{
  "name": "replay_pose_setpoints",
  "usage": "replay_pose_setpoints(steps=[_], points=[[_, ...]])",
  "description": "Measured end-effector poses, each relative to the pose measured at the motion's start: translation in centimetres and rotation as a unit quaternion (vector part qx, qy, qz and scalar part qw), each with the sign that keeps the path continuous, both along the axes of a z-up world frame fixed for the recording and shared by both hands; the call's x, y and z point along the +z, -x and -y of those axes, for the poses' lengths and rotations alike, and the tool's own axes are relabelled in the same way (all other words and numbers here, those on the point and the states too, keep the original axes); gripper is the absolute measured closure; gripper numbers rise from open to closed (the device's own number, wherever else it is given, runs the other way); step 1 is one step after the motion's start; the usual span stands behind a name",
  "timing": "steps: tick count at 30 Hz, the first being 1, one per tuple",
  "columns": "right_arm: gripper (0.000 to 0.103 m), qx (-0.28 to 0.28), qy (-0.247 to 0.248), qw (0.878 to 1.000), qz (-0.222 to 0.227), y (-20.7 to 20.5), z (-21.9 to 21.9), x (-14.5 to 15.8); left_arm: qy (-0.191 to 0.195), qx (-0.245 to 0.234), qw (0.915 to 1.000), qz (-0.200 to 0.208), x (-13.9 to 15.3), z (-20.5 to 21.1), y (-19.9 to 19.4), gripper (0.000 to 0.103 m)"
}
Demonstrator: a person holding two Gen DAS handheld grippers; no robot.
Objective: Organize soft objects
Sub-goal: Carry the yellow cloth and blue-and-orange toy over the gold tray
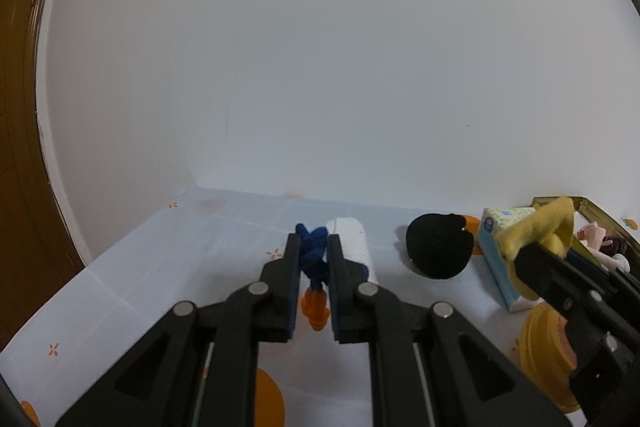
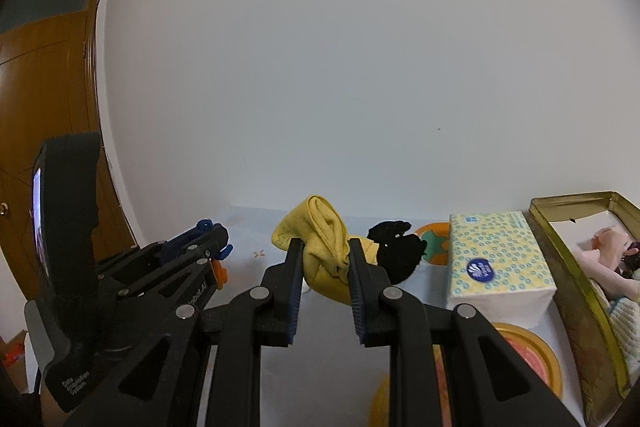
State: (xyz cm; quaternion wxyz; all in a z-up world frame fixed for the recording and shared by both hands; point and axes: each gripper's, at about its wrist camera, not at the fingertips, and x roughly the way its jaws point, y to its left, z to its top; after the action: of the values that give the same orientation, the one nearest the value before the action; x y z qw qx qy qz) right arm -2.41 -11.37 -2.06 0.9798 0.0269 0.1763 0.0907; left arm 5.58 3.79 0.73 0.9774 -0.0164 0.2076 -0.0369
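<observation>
Left wrist view shows the left gripper (image 1: pixel 314 247) with its jaws clamped narrow on a blue knitted cord toy (image 1: pixel 314 251), whose orange end (image 1: pixel 315 311) dangles below them, clear of the worktop (image 1: pixel 140 267). Holding it aloft looks like a carry towards the tin on the right. Beyond it lies a white roll (image 1: pixel 354 239), then a black soft object (image 1: pixel 438 249), then a tissue pack (image 1: pixel 496 247). The right gripper (image 1: pixel 532 247) enters at the right, its jaws closed on a yellow cloth (image 1: pixel 536 227), pinched at the bunched middle so the folds hang free. The right wrist view confirms that grip and shows the gold tin (image 2: pixel 560 205) at far right, open, already holding a pink plush. The tissue pack stands between both held items and the tin, so I judge each must pass above it.
</observation>
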Motion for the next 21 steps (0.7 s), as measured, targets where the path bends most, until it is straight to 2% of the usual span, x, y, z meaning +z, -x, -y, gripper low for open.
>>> replay_pose_setpoints(steps=[21], points=[[0.079, -0.006, 0.016, 1.0, 0.001, 3.9, 2.6, 0.4, 0.003, -0.025, 0.9996, 0.015, 0.4, 3.0, 4.0, 0.093]])
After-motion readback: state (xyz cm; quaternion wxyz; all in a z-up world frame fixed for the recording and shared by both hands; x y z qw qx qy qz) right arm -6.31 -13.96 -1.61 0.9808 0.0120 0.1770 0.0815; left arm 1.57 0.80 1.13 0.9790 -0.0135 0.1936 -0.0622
